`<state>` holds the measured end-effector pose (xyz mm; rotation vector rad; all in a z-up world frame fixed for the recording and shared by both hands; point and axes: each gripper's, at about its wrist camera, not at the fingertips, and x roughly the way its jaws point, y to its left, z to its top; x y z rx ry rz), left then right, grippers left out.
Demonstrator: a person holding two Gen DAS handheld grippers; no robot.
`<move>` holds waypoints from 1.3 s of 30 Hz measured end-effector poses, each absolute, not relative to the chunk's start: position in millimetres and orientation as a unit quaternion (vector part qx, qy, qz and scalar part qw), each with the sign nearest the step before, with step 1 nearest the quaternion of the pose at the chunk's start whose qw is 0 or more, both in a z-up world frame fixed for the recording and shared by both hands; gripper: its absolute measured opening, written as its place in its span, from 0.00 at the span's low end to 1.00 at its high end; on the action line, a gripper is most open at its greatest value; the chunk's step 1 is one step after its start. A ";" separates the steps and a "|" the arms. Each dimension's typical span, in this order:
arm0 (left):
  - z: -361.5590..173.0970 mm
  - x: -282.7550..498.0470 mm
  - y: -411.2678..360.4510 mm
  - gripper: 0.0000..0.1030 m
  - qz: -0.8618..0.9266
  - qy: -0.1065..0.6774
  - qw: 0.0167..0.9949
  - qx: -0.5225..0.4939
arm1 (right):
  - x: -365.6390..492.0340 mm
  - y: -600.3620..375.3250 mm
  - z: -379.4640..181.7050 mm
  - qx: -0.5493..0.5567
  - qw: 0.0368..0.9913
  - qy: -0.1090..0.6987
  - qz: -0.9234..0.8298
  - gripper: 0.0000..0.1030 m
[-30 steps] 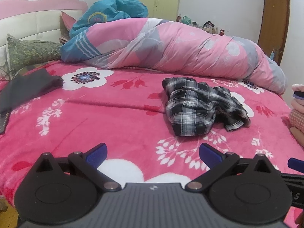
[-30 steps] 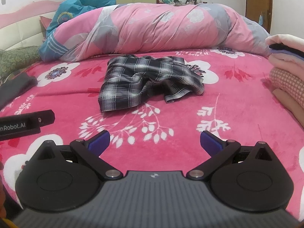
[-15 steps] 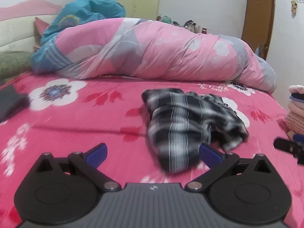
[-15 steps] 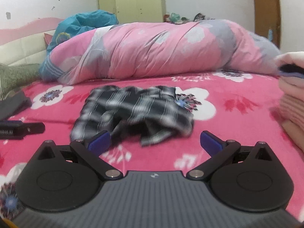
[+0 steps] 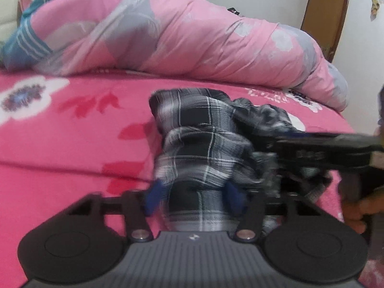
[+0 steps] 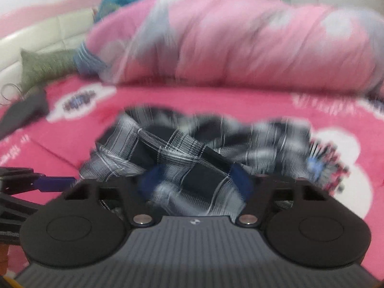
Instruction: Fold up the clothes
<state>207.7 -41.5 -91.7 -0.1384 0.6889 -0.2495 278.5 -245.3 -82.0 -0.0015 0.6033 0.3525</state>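
Note:
A crumpled black-and-white plaid garment (image 5: 204, 129) lies on the pink floral bed cover (image 5: 60, 144). My left gripper (image 5: 194, 196) is down at its near end, with the blue pads drawn in on a fold of plaid cloth that fills the gap. In the right wrist view the same plaid garment (image 6: 182, 144) is bunched between the pads of my right gripper (image 6: 195, 182), which has narrowed on it too. The right gripper's body (image 5: 324, 151) crosses the left wrist view from the right. The left gripper's blue finger (image 6: 55, 182) shows at the left edge. Both views are blurred.
A rolled pink quilt (image 5: 192, 36) runs along the back of the bed. A green pillow (image 6: 45, 67) and a dark grey cloth (image 6: 24, 112) lie at the far left. A hand (image 5: 360, 206) is at the right edge, and a brown door (image 5: 324, 7) behind.
Both grippers have moved forward and down onto the plaid garment. Their fingers, wide open before, have drawn in on the cloth.

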 end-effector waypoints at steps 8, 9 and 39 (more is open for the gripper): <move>-70.8 158.1 -45.8 0.06 -0.160 0.300 0.940 -0.037 | 233.9 -264.5 -63.2 0.067 0.934 0.286 0.201 0.04; -67.2 150.0 -46.1 0.04 -0.166 0.295 0.940 -0.032 | 223.9 -266.4 -60.0 0.072 0.934 0.285 0.206 0.04; -76.9 145.4 -134.2 0.48 -0.202 0.355 0.910 0.074 | -39.7 -298.9 -102.0 0.175 0.833 0.345 0.395 0.05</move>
